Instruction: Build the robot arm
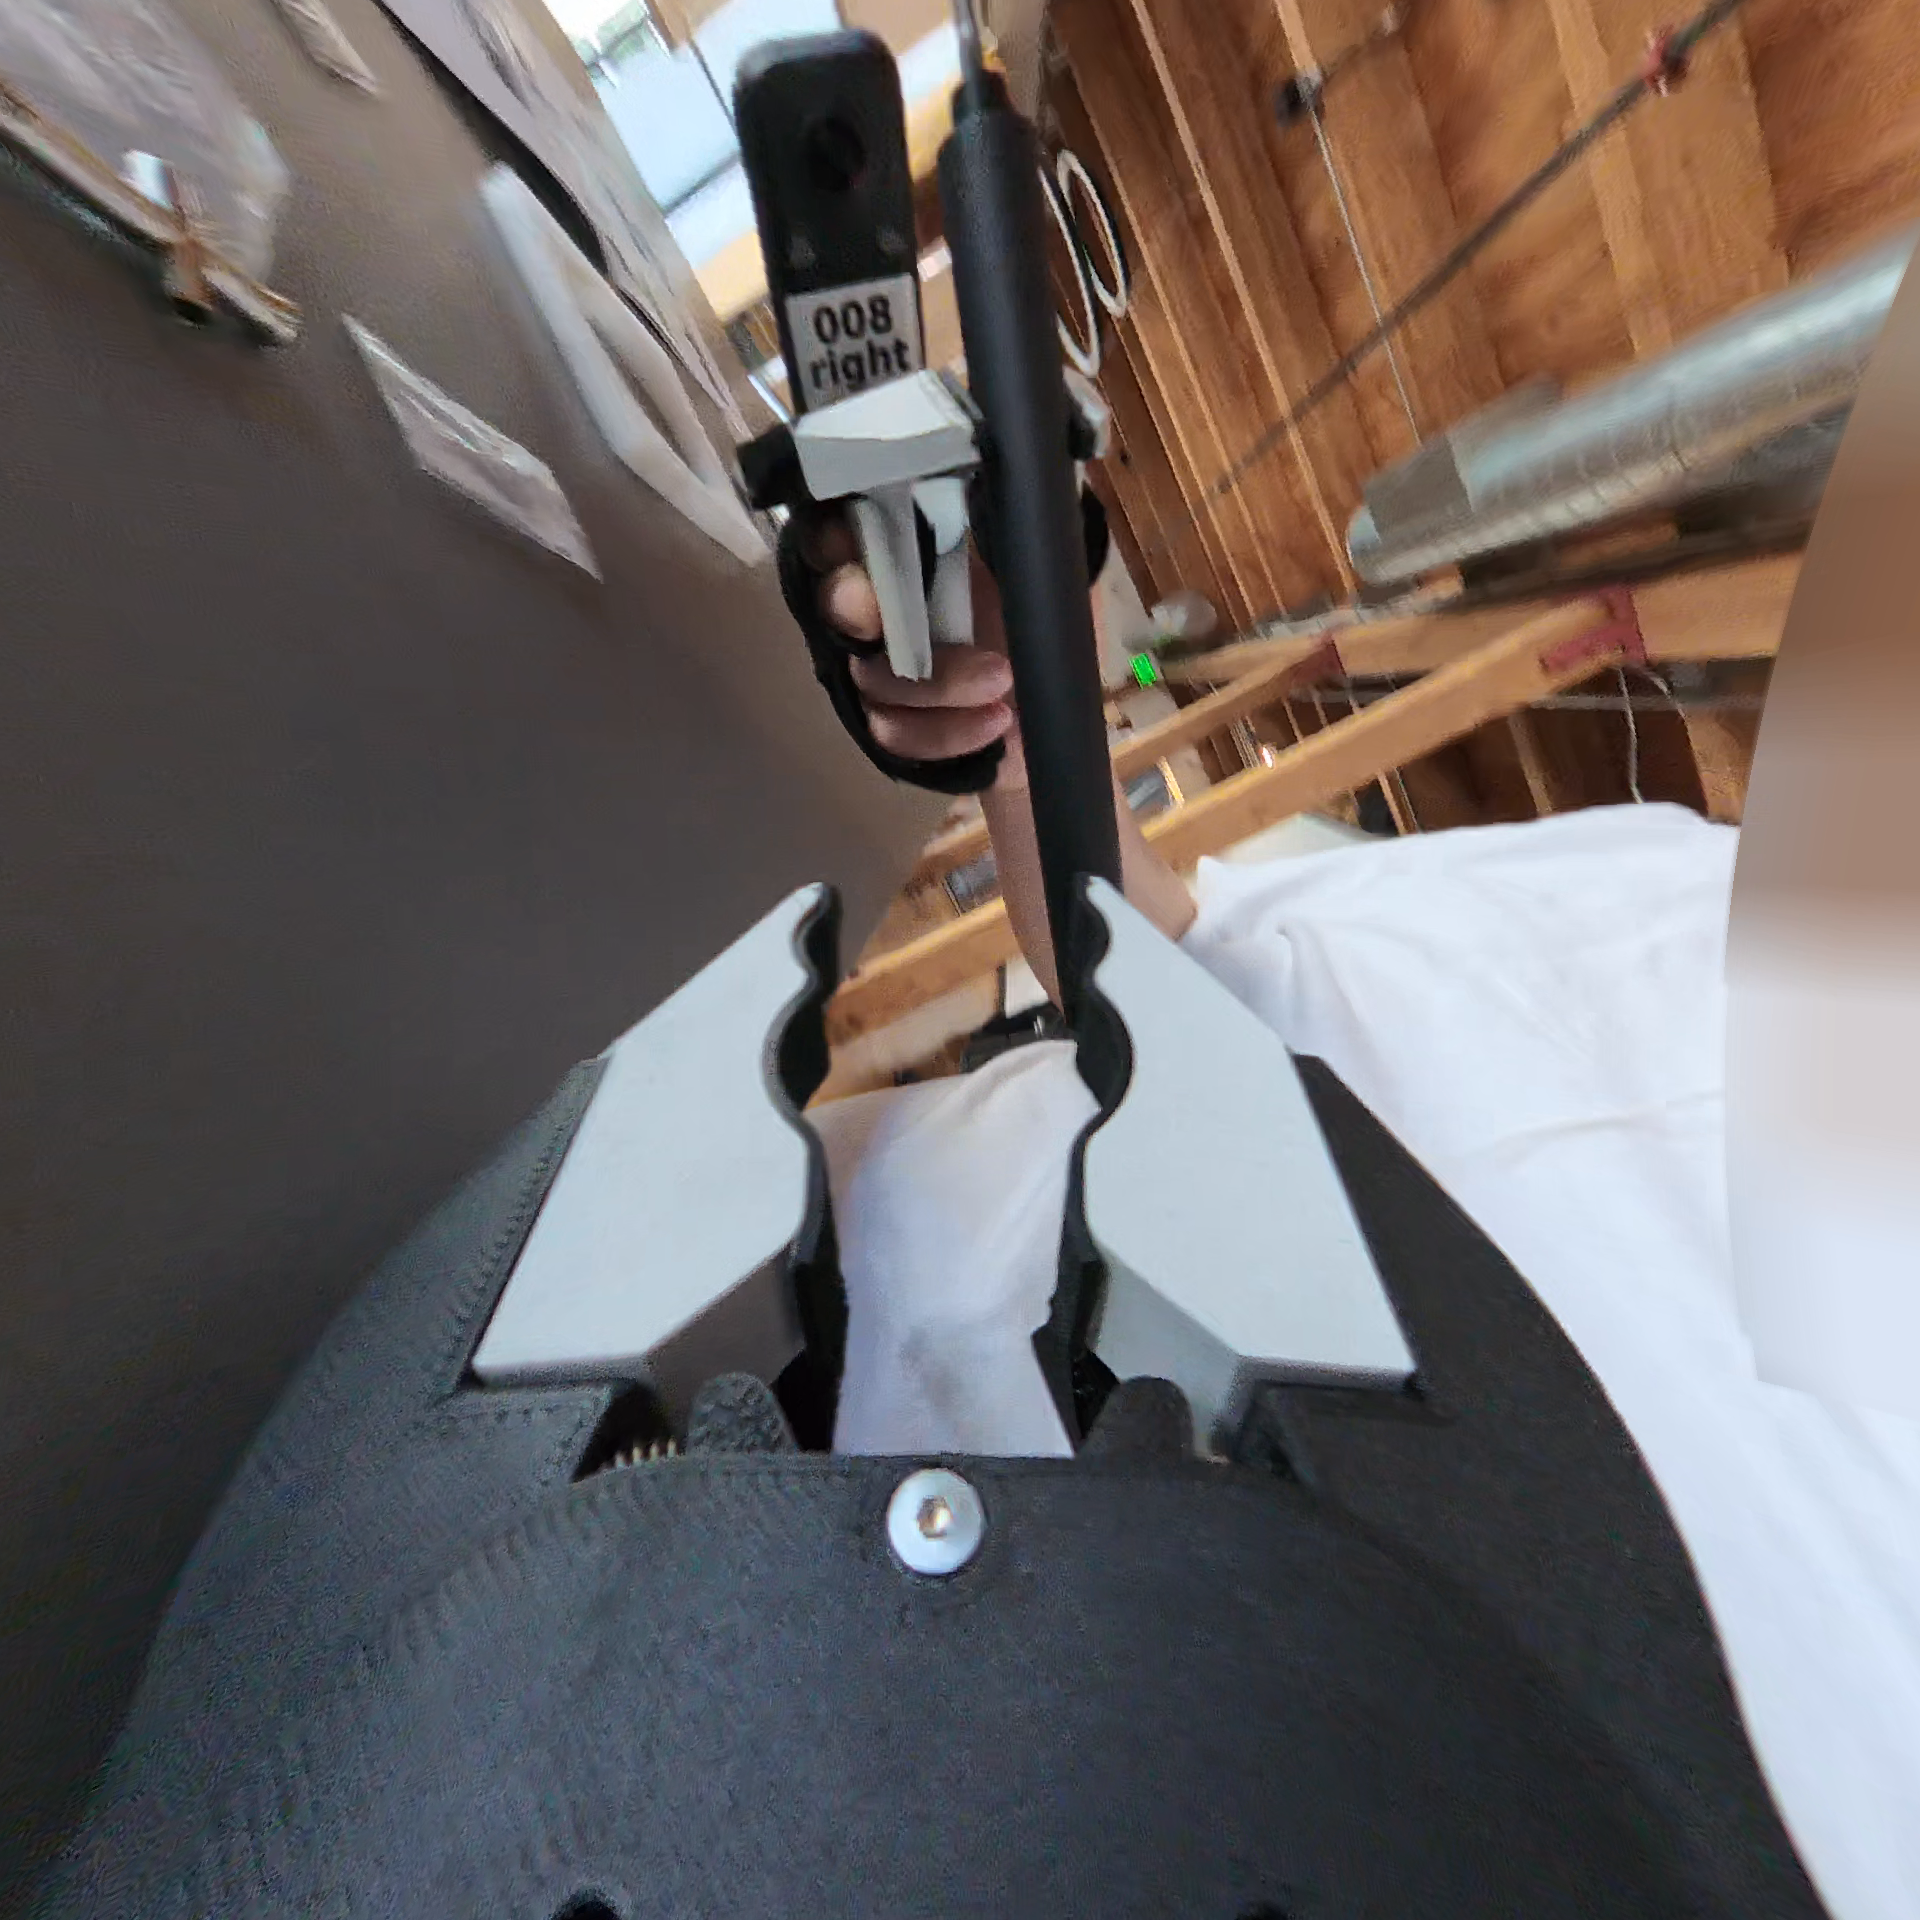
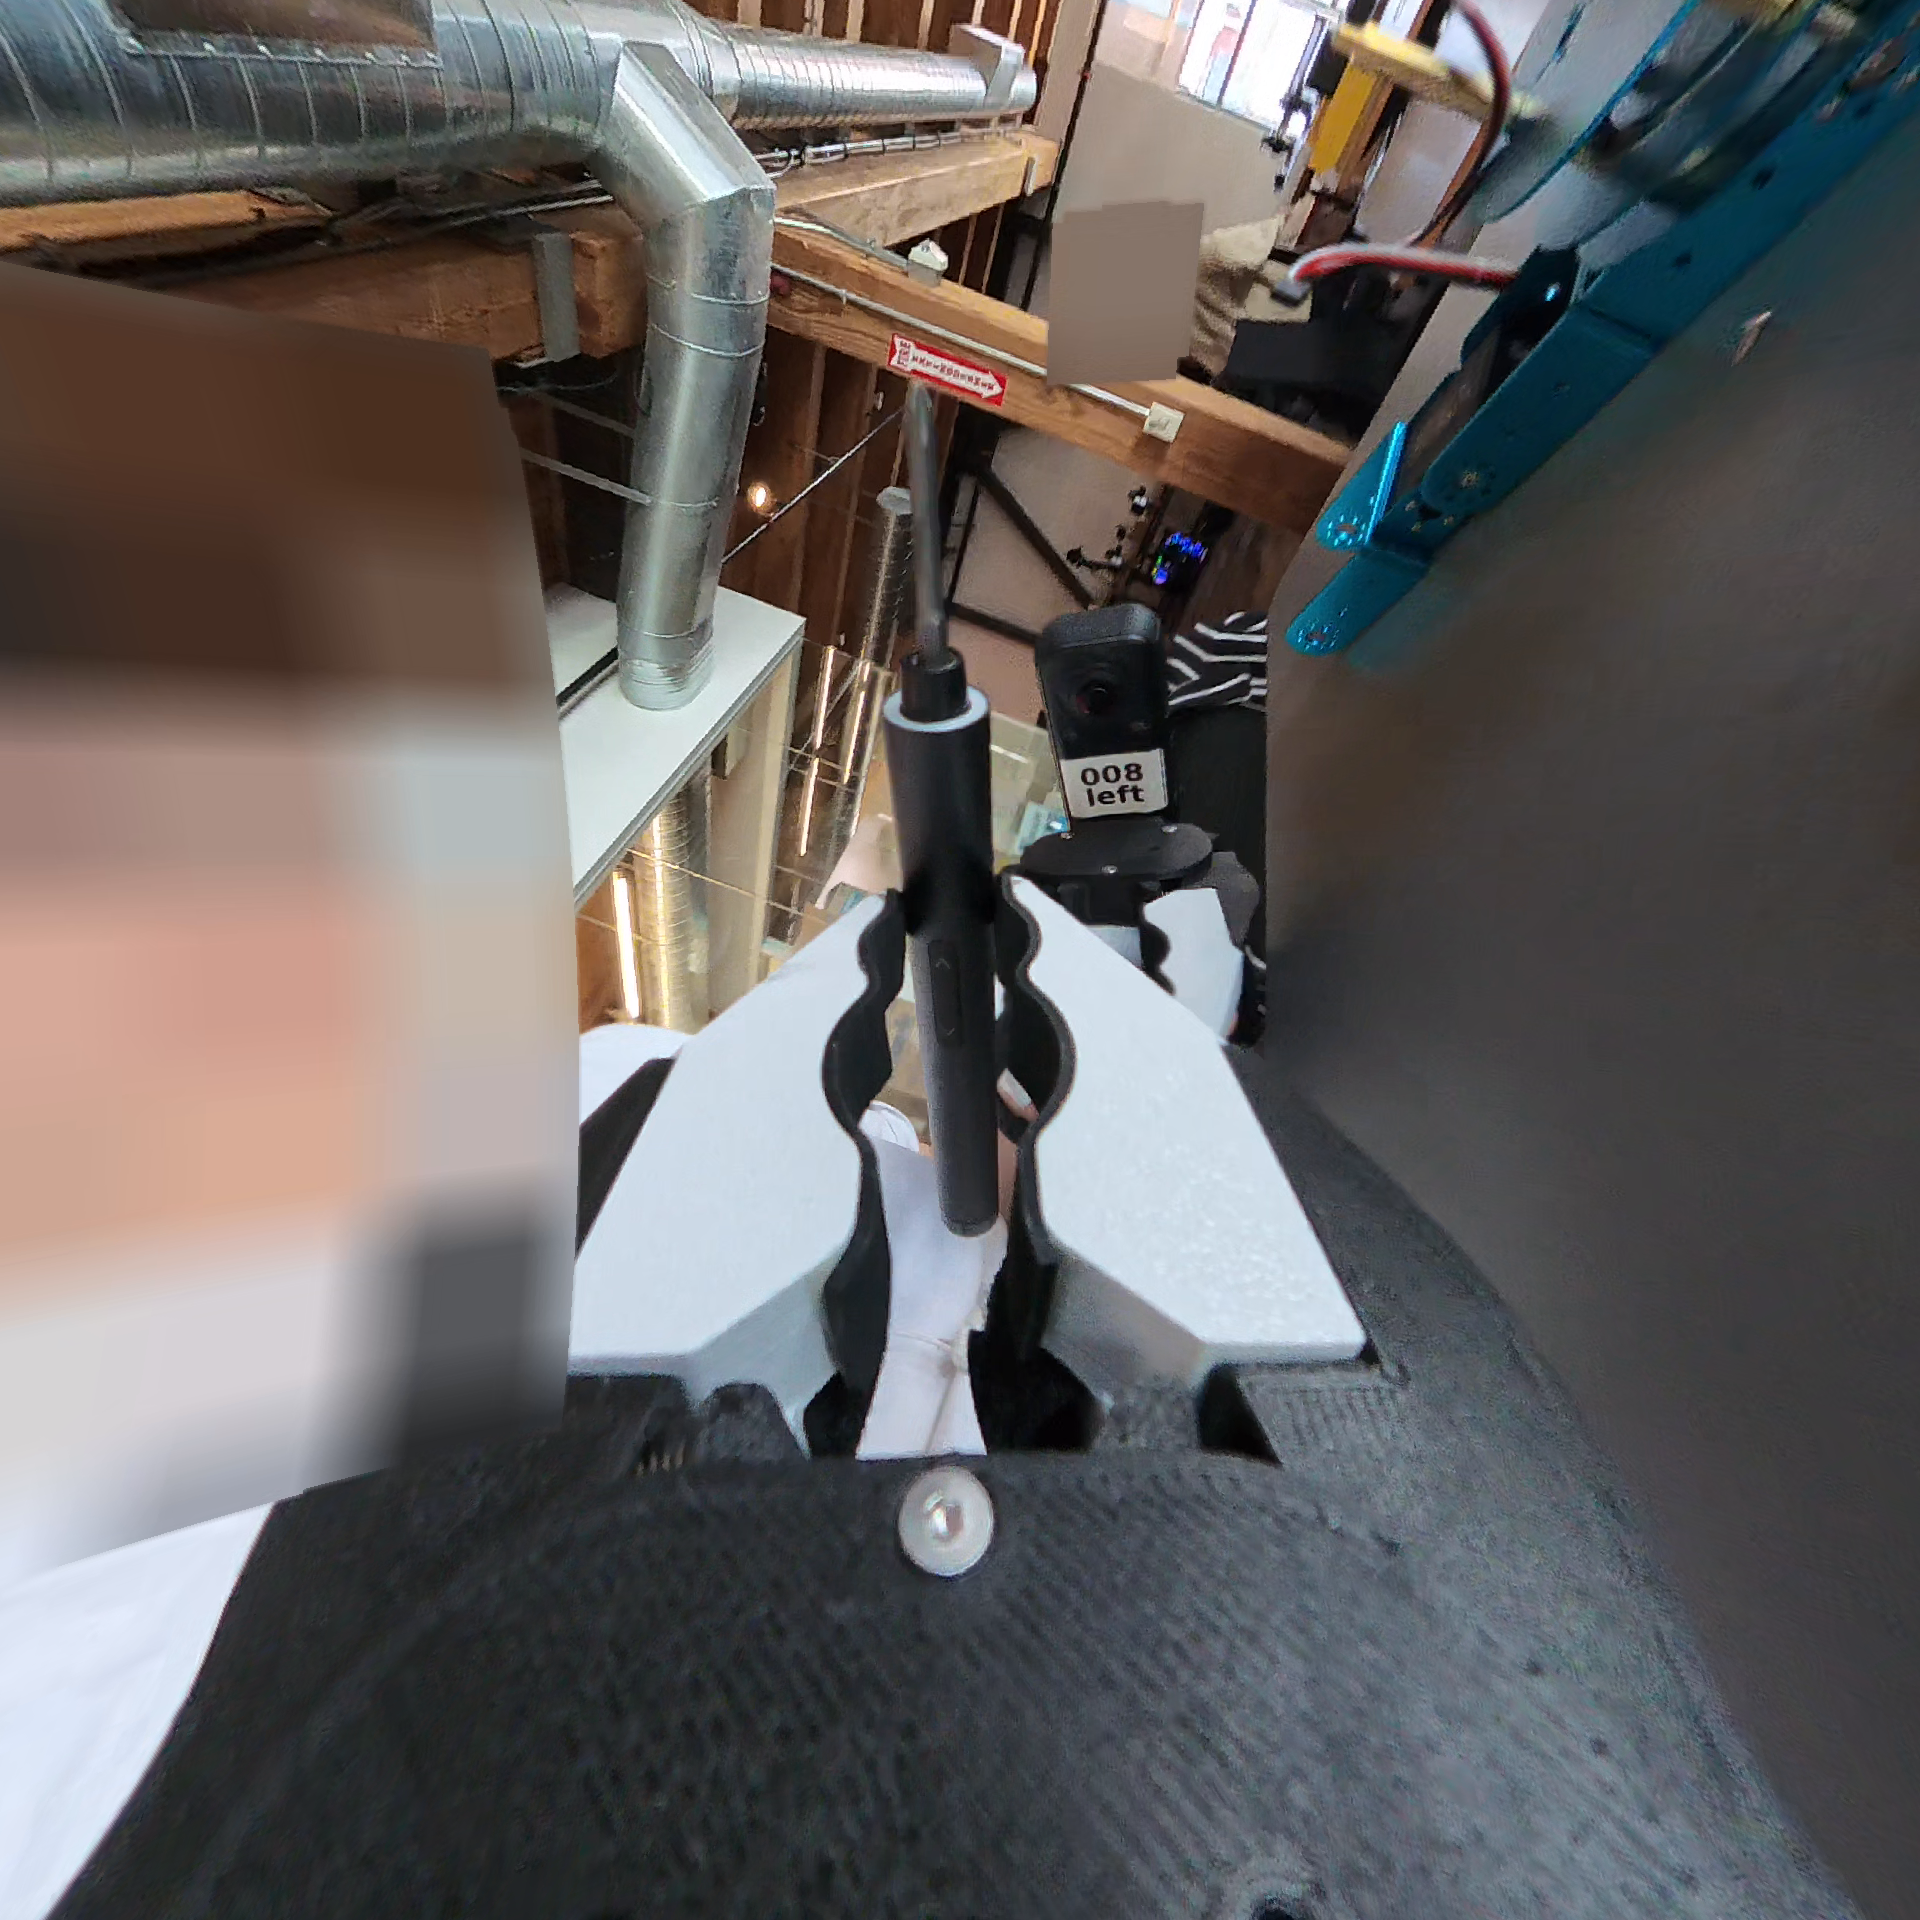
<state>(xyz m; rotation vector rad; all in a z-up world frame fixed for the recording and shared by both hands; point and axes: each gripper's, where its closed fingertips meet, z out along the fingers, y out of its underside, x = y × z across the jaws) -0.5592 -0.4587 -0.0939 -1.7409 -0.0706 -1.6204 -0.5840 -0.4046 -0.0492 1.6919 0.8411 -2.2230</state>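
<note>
Up close in the left wrist view, the left tool has its jaws apart, gripping nothing; the butt of one black electric screwdriver touches its right finger. At 12 o'clock, the right tool, in a gloved hand, holds that screwdriver.

Over in the right wrist view, the right tool is clenched on the screwdriver near its fingertips, bit pointing to 12 o'clock. One blue metal assembly sits at 2 o'clock; the left tool, just beyond, looks released. Two tools, one screwdriver.
</note>
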